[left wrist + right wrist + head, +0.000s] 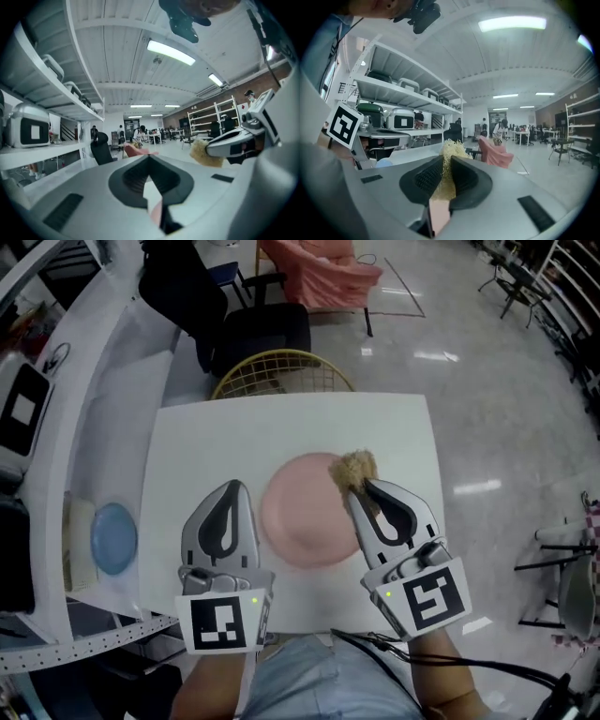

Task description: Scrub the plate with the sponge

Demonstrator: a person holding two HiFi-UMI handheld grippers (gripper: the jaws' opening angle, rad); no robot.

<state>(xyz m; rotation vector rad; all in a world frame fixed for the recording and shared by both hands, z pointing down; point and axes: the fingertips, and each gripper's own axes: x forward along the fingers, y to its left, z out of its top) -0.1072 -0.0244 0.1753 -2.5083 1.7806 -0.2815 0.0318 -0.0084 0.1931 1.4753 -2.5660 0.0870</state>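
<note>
Blue disc [113,537]: well left of the plate, off the table, on a white side surface.
Left gripper [232,489]: just left of the plate, apart from its rim, jaws pressed together on nothing.
Pink plate [300,521]: middle of the white table [234,432], lying free, held by neither gripper.
Sponge [354,468]: straw-coloured fibrous scrubber at the plate's upper-right rim.
Right gripper [362,487]: over the plate's right edge, jaws clamped on the sponge.
Risk: nothing steadies the plate, so scrubbing strokes could slide it across the table. Hard pressure might also pull the loose fibres out of the clamp.
</note>
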